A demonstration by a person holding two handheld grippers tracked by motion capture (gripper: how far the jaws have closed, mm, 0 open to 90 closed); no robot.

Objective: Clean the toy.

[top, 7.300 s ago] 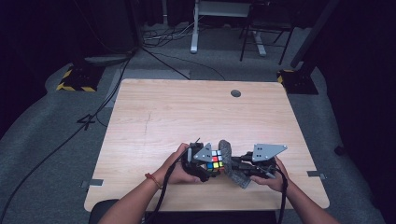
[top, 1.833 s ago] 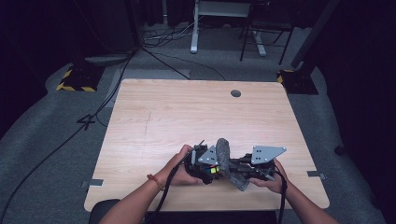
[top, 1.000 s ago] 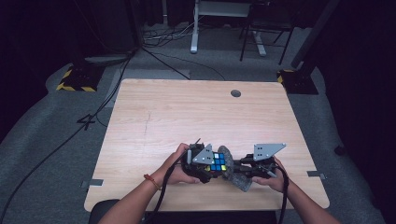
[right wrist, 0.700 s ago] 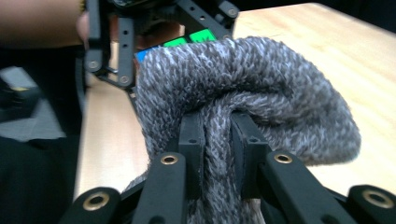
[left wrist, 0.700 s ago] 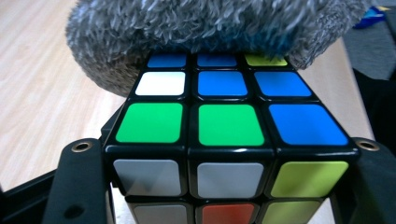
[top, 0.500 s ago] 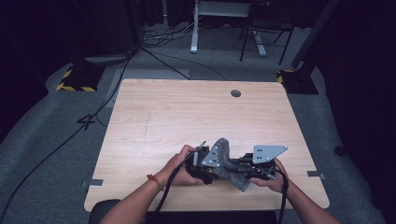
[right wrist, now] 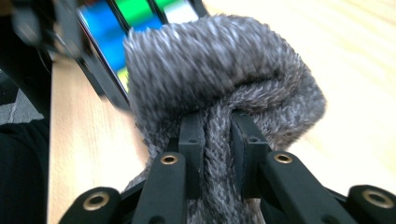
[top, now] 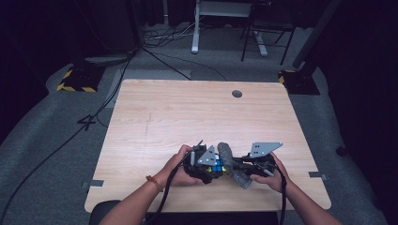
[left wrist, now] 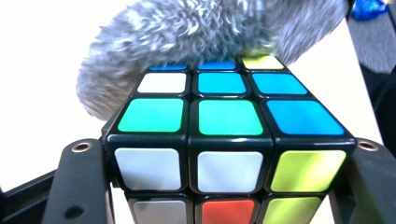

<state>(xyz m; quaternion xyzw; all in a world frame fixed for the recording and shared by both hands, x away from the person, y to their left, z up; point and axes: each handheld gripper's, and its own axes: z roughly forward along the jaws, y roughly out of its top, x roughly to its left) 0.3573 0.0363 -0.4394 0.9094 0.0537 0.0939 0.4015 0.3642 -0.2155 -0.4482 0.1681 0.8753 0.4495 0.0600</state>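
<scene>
Cube: a black-framed 3x3 puzzle cube with coloured stickers (left wrist: 229, 140) sits between the jaws of the left gripper (top: 202, 164), near the front edge of the pale wood-grain tabletop (top: 187, 112), roughly at its middle.
Cube handling: rigid plastic and probably light; its sticker faces look glossy and likely slick, and the layers can turn, so a hold across 2 opposite flat faces, square on, seems safest.
Cloth: a grey fuzzy fabric piece, sock-like (right wrist: 219, 79), is pinched in the right gripper (top: 251, 165) and pressed against the far side of the cube's top face in the left gripper view.
Cloth handling: soft, limp and compressible; it will sag and drag rather than keep shape, so a firm pinch on a bunched fold, as here, suits it. Its nap should grip the jaws well.
Left jaws: spread to about the cube's full width, 1 jaw against each side face; the cube is held off centre toward the camera, its lower rows cut off by the frame.
Right jaws: nearly closed, with only a squeezed band of the cloth between them; the rest of the fabric bulges over and beyond the tips.
Blur: the cloth is smeared in both gripper views, so it appears to be rubbing across the cube.
</scene>
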